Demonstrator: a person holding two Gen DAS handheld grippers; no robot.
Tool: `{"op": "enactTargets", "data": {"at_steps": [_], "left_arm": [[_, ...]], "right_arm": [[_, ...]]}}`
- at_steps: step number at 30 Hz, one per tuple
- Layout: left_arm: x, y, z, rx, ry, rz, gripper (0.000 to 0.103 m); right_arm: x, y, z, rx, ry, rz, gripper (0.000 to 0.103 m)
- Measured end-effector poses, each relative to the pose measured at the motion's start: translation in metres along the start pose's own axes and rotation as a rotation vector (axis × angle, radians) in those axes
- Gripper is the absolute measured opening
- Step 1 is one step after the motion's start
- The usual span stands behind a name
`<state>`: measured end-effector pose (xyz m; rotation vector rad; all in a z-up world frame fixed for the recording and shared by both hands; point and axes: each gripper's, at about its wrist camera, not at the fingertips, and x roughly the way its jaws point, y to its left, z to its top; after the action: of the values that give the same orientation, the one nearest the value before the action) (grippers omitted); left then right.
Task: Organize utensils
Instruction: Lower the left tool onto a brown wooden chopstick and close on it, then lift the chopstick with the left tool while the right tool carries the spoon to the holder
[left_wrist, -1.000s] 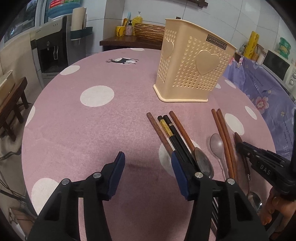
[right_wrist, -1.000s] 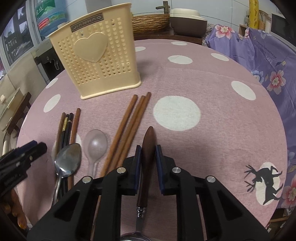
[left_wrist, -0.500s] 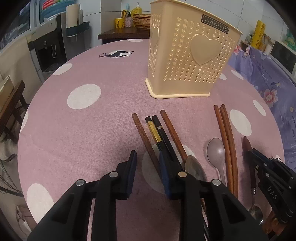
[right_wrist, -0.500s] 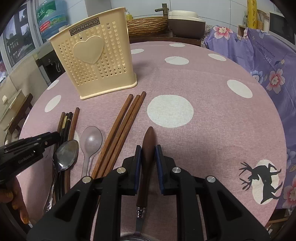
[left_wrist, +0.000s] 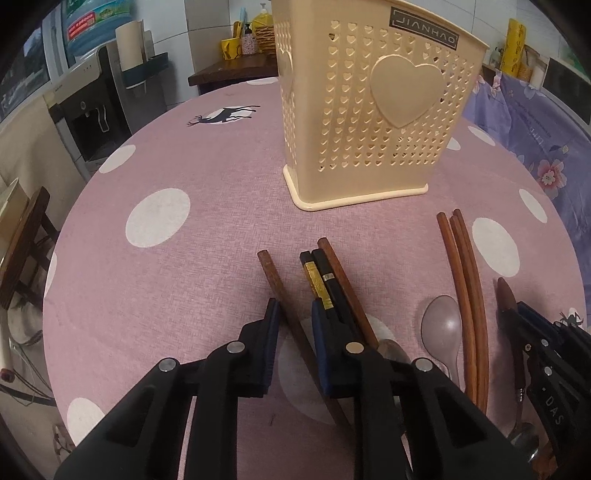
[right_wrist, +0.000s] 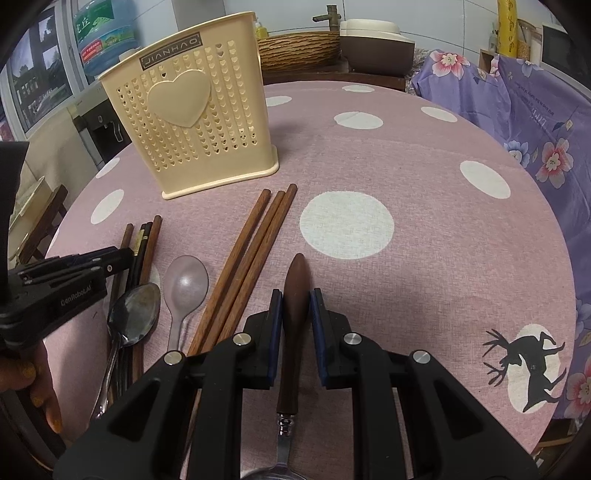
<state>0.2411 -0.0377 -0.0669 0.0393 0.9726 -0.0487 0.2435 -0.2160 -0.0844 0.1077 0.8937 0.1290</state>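
Indoors, a round table (right_wrist: 424, 206) under a pink cloth with white dots and deer prints carried a cream holder (left_wrist: 373, 110) toward its far edge, with chopsticks (right_wrist: 251, 258) and spoons (right_wrist: 184, 284) lying loose near the front edge; a water dispenser (left_wrist: 96, 110), a wooden shelf and a purple floral cloth (right_wrist: 535, 122) stood around it. The left gripper (left_wrist: 293, 325) had just been closing, its jaws narrow around one brown chopstick (left_wrist: 280, 291), though I could not tell whether the pads pressed it. The right gripper (right_wrist: 295, 306) was clamped on a spoon's brown handle (right_wrist: 295, 291) resting on the cloth.
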Motion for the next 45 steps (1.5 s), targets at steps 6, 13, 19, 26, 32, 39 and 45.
{"op": "enactTargets", "data": {"at_steps": [6, 13, 19, 26, 32, 39, 45], "left_arm": [[0.004, 0.004, 0.007, -0.036, -0.005, -0.024, 0.012], [0.013, 0.009, 0.019, -0.058, -0.009, -0.039, 0.010], [0.016, 0.020, 0.030, -0.102, -0.024, -0.086, 0.009], [-0.029, 0.042, 0.049, -0.138, -0.177, -0.124, 0.008], [-0.091, 0.063, 0.058, -0.159, -0.354, -0.120, 0.008], [-0.127, 0.071, 0.057, -0.163, -0.467, -0.086, 0.008], [-0.138, 0.074, 0.053, -0.146, -0.512, -0.059, 0.008]], "right_arm": [[0.003, 0.001, 0.004, 0.002, 0.002, 0.006, 0.017], [0.006, 0.001, 0.007, 0.003, 0.000, 0.006, 0.016], [0.002, -0.004, 0.013, 0.010, -0.021, 0.036, 0.016], [-0.027, -0.021, 0.034, 0.049, -0.125, 0.102, 0.016], [-0.075, -0.029, 0.044, 0.035, -0.254, 0.121, 0.016], [-0.111, -0.034, 0.050, 0.030, -0.343, 0.130, 0.016], [-0.115, -0.032, 0.050, 0.022, -0.349, 0.133, 0.016]]}}
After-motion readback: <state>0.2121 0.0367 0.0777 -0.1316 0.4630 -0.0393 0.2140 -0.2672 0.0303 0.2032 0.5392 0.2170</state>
